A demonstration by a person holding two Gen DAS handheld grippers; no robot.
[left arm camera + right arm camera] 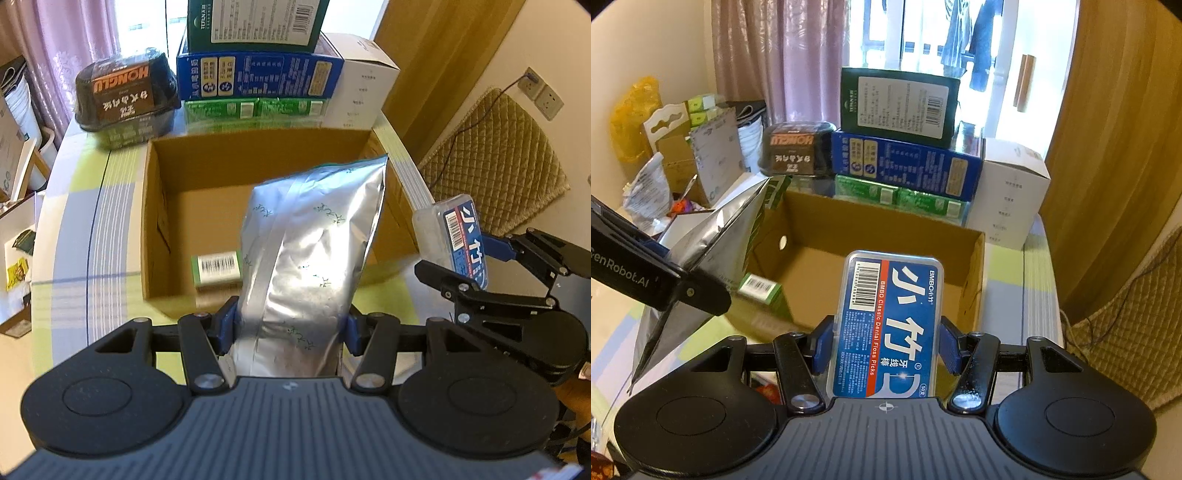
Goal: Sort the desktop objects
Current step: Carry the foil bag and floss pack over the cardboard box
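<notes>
Both grippers loaded: left gripper (288, 325) clamps foil pouch (306, 254); right gripper (886, 343) clamps floss case (890, 325)

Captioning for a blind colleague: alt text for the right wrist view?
The right gripper holds a blue floss pick case above an open cardboard box; left of it, a silver foil bag.

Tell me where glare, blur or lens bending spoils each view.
Left wrist view: window light glares on the silver foil bag; the small green box is slightly blurred; the table edge bows. Right wrist view: the window is blown out white; the dental floss box label reads sharp.
</notes>
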